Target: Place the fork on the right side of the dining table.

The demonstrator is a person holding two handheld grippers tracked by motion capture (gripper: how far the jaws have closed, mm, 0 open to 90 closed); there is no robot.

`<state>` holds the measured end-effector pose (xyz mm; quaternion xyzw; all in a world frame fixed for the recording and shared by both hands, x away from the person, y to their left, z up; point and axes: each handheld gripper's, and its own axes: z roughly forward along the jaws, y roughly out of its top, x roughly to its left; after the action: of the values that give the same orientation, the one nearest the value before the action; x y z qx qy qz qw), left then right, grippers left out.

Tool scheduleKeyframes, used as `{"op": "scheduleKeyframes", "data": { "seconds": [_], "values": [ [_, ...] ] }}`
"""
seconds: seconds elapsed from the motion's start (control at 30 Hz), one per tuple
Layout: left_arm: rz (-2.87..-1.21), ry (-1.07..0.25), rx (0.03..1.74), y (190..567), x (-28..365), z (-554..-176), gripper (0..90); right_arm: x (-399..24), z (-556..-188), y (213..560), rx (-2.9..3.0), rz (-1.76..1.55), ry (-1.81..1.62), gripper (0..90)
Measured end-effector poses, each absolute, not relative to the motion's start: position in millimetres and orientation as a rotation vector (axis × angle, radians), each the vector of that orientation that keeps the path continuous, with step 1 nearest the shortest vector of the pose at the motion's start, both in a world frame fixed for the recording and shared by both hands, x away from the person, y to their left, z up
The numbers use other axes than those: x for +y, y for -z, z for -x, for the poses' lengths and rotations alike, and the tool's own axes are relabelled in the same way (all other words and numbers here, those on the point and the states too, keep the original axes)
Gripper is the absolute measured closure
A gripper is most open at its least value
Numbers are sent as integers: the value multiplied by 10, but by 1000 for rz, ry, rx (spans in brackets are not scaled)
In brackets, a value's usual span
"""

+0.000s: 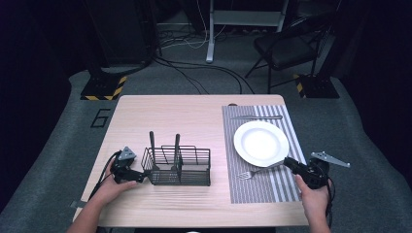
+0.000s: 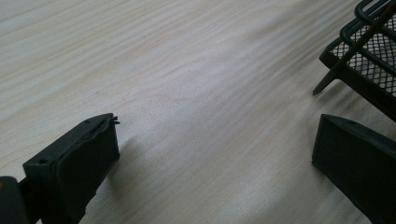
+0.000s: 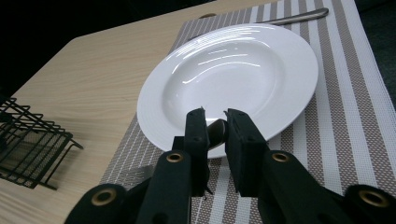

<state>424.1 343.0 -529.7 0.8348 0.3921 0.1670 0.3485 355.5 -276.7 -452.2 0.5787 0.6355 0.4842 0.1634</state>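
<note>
A white plate [image 1: 261, 143] [image 3: 233, 74] sits on a striped placemat [image 1: 262, 189] [image 3: 345, 107] at the table's right. In front of the plate lies a silver fork [image 1: 252, 173], tines to the left, and my right gripper [image 1: 287, 162] [image 3: 215, 116] is shut on its handle [image 3: 216, 131] at the plate's near rim. A black wire caddy [image 1: 180, 167] [image 2: 369, 60] stands left of the mat with two dark utensil handles [image 1: 151, 144] upright in it. My left gripper [image 1: 140, 175] [image 2: 217, 135] rests open on the wood just left of the caddy, nothing between its fingers.
A knife [image 1: 256, 117] [image 3: 299, 16] lies across the far end of the placemat. Bare wooden table [image 1: 184, 116] stretches behind the caddy. Beyond the table stand a folding chair [image 1: 286, 48], cables and a desk leg on the grey floor.
</note>
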Motion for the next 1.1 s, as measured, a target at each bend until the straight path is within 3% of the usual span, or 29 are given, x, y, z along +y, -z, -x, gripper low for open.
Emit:
{"op": "scheduleKeyframes", "data": {
  "seconds": [1.1],
  "values": [
    [-2165,-433,1016,5296,3431,-4242,1,-3006,-3609,4945,1682,-1896,-1422,752]
  ]
}}
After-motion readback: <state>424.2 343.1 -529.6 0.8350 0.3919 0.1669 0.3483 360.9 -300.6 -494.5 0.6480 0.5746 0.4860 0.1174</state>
